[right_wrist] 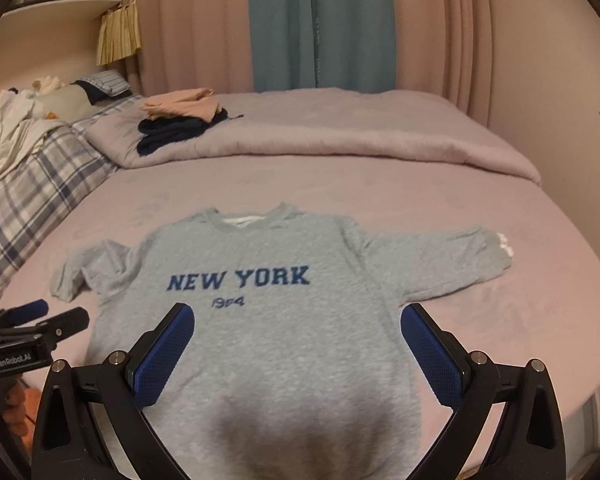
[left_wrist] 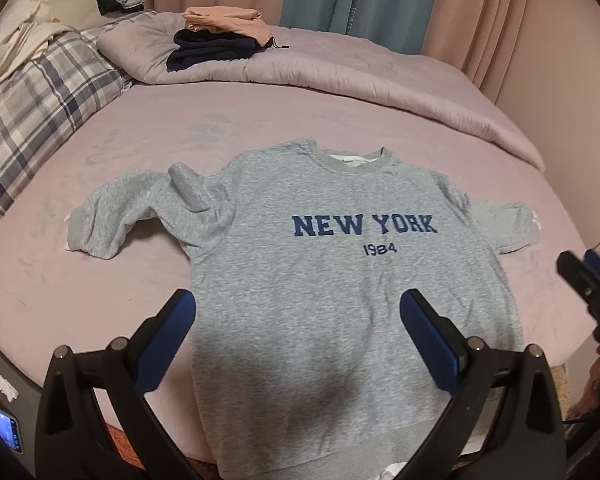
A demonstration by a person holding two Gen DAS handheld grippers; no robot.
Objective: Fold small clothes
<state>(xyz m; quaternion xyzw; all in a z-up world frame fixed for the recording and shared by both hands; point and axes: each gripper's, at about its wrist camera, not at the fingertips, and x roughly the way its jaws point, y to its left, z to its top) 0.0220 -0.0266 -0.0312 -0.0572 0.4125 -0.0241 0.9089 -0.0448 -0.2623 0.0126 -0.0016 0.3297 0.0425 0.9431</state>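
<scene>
Two grippers hung above the near hem of a grey sweatshirt [left_wrist: 320,280]: the left gripper [left_wrist: 298,304] and the right gripper [right_wrist: 298,316] both had their jaws spread wide, holding nothing. The sweatshirt lay face up on the pink bed sheet [left_wrist: 100,280], its left sleeve [left_wrist: 140,212] crumpled back on itself, the other sleeve [right_wrist: 440,260] stretched outward. Farther back, a folded quilt [right_wrist: 340,136] carried a stack of folded clothes [left_wrist: 220,40], with curtains [right_wrist: 320,20] behind.

left tongs [left_wrist: 298,312]: black arms | blue ribbed pads | silver screws | right tongs [right_wrist: 298,326]: same
</scene>
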